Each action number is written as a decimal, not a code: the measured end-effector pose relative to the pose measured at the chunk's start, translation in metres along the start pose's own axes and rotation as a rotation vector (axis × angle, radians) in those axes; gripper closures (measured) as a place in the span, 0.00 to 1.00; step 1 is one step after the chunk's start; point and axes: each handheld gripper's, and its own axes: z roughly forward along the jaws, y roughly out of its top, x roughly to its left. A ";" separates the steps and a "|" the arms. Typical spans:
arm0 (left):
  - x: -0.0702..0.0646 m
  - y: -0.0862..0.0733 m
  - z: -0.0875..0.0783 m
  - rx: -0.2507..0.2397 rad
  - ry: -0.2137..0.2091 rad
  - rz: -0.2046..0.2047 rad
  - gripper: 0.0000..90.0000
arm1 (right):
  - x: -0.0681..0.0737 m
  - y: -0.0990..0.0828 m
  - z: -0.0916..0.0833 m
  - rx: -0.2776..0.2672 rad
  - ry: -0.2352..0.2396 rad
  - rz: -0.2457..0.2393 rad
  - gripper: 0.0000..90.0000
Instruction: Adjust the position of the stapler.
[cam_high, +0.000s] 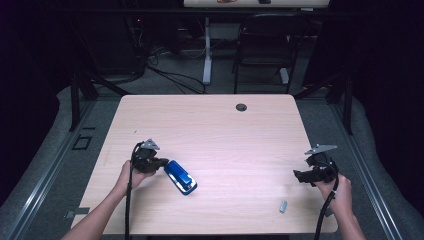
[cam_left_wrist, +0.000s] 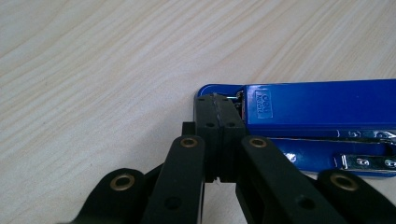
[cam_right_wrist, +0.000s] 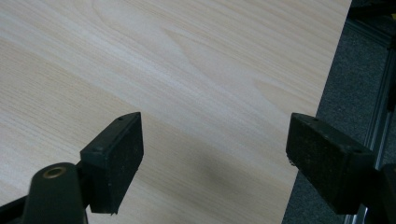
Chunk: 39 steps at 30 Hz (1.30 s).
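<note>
A blue stapler (cam_high: 181, 176) lies flat on the left half of the light wooden table (cam_high: 220, 130), set on a diagonal. My left gripper (cam_high: 163, 164) is at the stapler's near-left end. In the left gripper view the jaws of my left gripper (cam_left_wrist: 218, 100) are pressed together, with nothing visible between them, and their tips touch the end of the stapler (cam_left_wrist: 322, 105) by its base. My right gripper (cam_high: 299, 175) hovers near the table's right edge. In the right gripper view my right gripper (cam_right_wrist: 215, 140) is wide open over bare wood and holds nothing.
A small grey strip (cam_high: 283, 206) lies near the front right of the table. A dark cable hole (cam_high: 241, 107) sits at the far middle. Beyond the table stand a black chair (cam_high: 265, 45) and floor cables. The table's right edge (cam_right_wrist: 322, 93) drops to grey carpet.
</note>
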 end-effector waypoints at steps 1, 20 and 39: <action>0.000 0.000 0.000 0.002 0.001 0.004 1.00 | 0.000 0.000 0.000 0.000 0.000 0.000 0.21; -0.015 0.005 0.003 0.045 -0.069 0.046 1.00 | 0.002 0.001 0.000 0.007 -0.003 -0.005 0.21; -0.028 0.004 0.003 0.079 -0.132 0.064 1.00 | 0.007 0.003 0.000 0.004 0.014 -0.012 0.21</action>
